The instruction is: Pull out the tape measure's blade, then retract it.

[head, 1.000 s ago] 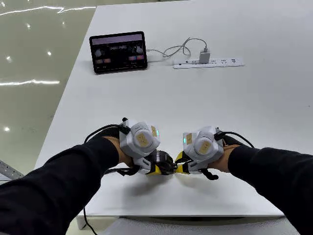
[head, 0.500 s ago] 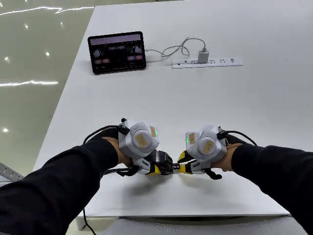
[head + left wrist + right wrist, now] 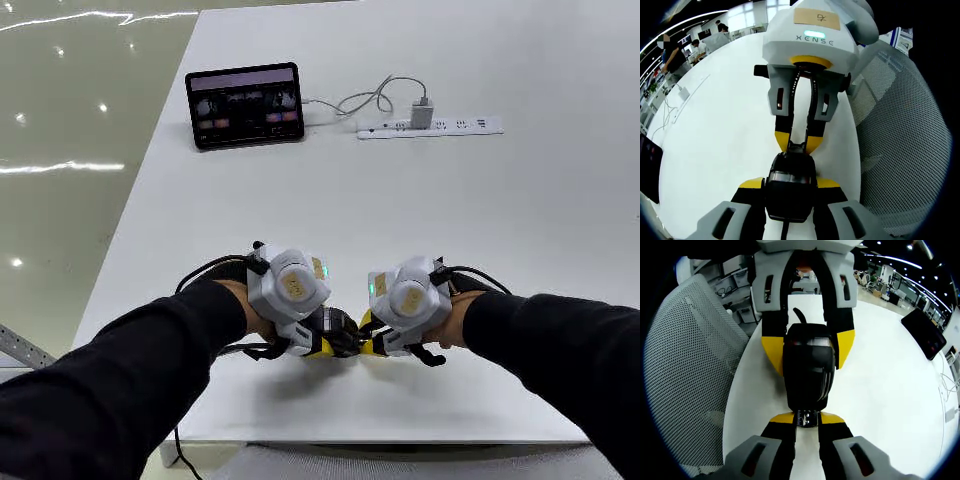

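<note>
A black tape measure (image 3: 336,330) sits just above the table near its front edge, between two grippers that face each other. My left gripper (image 3: 790,186) is shut on the case (image 3: 790,180), its yellow pads on either side. My right gripper (image 3: 807,419) is shut on the blade's end hook (image 3: 807,416), right at the mouth of the case (image 3: 809,367). Almost no blade shows between hook and case. In the head view the left gripper (image 3: 322,346) and right gripper (image 3: 368,345) nearly touch.
A tablet (image 3: 245,104) stands at the back left of the white table (image 3: 400,210). A power strip (image 3: 440,126) with a charger and cable lies at the back. A mesh chair (image 3: 905,130) is close behind the table's front edge.
Half a second ago my right gripper stood a little further right, with a short gap to the case. It has since moved back left to the case. The left gripper stayed put.
</note>
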{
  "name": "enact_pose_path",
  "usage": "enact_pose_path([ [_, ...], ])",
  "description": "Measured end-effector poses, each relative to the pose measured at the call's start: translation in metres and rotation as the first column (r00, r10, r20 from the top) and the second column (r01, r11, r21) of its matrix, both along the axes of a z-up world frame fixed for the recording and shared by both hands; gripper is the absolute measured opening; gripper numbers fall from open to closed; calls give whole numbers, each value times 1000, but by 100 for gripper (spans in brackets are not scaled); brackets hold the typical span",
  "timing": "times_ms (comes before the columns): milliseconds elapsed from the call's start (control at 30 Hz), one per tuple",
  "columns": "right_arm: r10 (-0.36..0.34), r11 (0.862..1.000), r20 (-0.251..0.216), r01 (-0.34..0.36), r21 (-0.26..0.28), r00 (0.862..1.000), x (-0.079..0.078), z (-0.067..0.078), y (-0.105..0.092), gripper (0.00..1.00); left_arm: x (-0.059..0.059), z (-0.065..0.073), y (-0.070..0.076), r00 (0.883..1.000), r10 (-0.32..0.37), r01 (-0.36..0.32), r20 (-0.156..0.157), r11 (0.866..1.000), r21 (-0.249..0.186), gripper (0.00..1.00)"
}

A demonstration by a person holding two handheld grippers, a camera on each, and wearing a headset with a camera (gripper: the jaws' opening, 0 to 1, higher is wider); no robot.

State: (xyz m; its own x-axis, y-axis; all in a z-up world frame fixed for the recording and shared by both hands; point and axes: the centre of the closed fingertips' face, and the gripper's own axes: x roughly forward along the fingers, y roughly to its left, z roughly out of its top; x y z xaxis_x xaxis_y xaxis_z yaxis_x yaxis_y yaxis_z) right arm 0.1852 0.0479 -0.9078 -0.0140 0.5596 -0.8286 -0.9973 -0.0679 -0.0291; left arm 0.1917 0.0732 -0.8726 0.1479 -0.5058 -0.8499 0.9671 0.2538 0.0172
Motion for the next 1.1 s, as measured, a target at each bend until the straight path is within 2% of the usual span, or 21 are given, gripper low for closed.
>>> enact_pose_path([
  [33,-1,1000,2,1,-5,1000,0,-1,0,12,0,0,0,1000,1,-1,-1,1000,0,32],
  [100,-25,1000,-25,24,-8,999,1,-2,1,12,0,0,0,1000,-4,4,-2,1000,1,32],
  [300,-16,1000,-53,15,-26,998,3,-2,-2,9,0,0,1,1000,-6,6,0,1000,3,32],
  [367,-33,999,-69,31,-24,997,2,-2,-3,9,0,0,1,1000,-9,9,1,1000,3,32],
  [600,-56,998,-41,55,-27,998,2,-2,-4,9,0,0,0,1000,-6,6,0,1000,-4,32],
  [1100,-24,1000,-48,24,-15,999,1,-1,-16,9,0,0,0,1000,-12,12,2,1000,-7,32],
])
